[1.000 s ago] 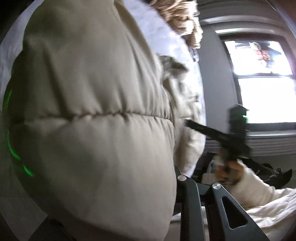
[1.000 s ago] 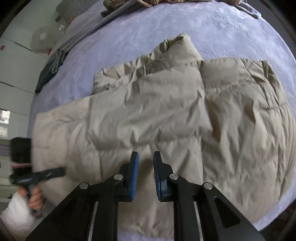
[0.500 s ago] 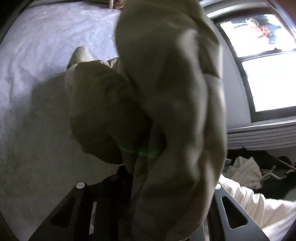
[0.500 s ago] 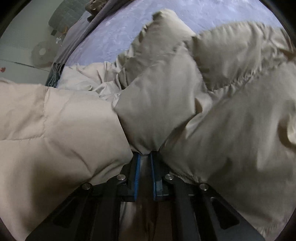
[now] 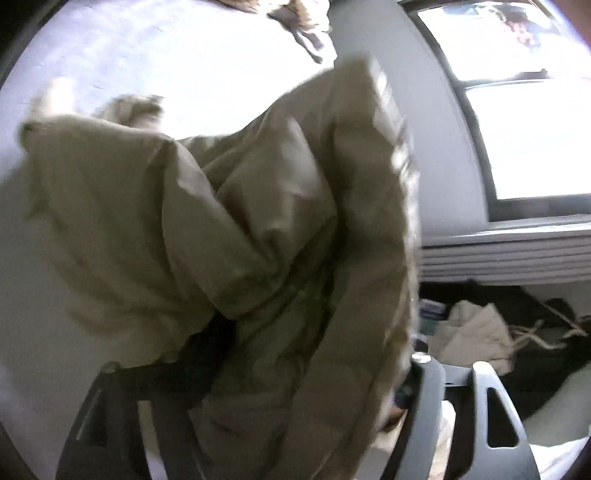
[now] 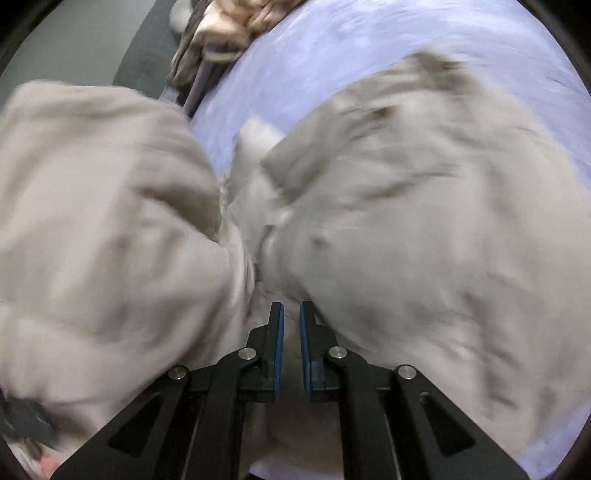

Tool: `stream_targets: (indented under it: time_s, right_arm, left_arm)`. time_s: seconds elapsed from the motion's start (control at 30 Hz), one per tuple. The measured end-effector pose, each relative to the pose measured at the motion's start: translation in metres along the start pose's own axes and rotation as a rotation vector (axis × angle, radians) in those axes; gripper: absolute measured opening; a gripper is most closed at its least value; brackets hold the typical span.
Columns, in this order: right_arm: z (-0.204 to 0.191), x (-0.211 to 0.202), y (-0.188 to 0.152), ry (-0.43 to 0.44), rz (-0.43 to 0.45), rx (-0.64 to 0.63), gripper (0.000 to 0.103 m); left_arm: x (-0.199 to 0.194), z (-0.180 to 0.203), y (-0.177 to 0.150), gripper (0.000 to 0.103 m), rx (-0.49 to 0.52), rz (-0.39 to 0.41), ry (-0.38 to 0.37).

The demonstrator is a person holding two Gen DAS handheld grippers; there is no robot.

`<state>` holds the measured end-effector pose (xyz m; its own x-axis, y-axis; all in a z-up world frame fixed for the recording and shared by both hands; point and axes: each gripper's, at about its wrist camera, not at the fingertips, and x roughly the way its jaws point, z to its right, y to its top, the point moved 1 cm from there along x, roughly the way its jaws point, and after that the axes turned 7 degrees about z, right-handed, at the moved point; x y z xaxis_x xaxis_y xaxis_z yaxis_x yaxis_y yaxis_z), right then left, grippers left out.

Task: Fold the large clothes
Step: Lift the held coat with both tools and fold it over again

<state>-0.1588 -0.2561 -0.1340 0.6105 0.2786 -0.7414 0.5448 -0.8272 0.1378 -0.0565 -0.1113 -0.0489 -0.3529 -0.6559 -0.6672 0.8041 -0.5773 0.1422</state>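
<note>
1. The beige puffer jacket (image 5: 236,229) is showing as a quilted, padded garment, bunched into thick folds and blurred in both views.
2. It is lying on a pale lilac bedspread (image 6: 332,55). In the right wrist view one mass is filling the left of the frame and another the right.
3. The left gripper (image 5: 258,373) is pointing downward toward the bed, with a bright window (image 5: 524,122) in the upper right of the frame.
4. Its jaws have just been opening and are standing wide. A fold of the jacket is hanging between them, covering most of the left finger; whether the pads are still pressing it cannot be told.
5. The right gripper (image 6: 291,314) is pointing down into the crease between the two masses at lower centre.
6. Its blue pads (image 6: 279,354) are standing nearly closed with a narrow gap, and pale fabric is lying in that gap, pinched.
7. A heap of other clothes (image 6: 221,33) is lying in the upper left of the right wrist frame.
</note>
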Motion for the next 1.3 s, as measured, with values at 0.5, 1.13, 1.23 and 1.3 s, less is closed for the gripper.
stream_targets:
  time_s: [0.5,1.13,1.23,1.3]
  right_arm:
    - [0.031,-0.13,-0.043,-0.049,0.176,0.002,0.069]
    - [-0.012,-0.106,-0.061,-0.302,0.159,-0.228,0.014]
    - [-0.009,-0.11,-0.066,-0.346,0.161,-0.265,0.014]
    - [0.001,-0.114,-0.069,-0.379,0.166,-0.266,0.014]
  left_arm:
    - [0.124,0.001,0.037,0.074,0.061,-0.041,0.039]
    - [0.075,0.004,0.059,0.074,0.221,0.403,0.547]
    - [0.1,-0.002,0.068,0.074,0.199,0.393,0.543]
    - [0.106,-0.005,0.074,0.074,0.257,0.387,0.558]
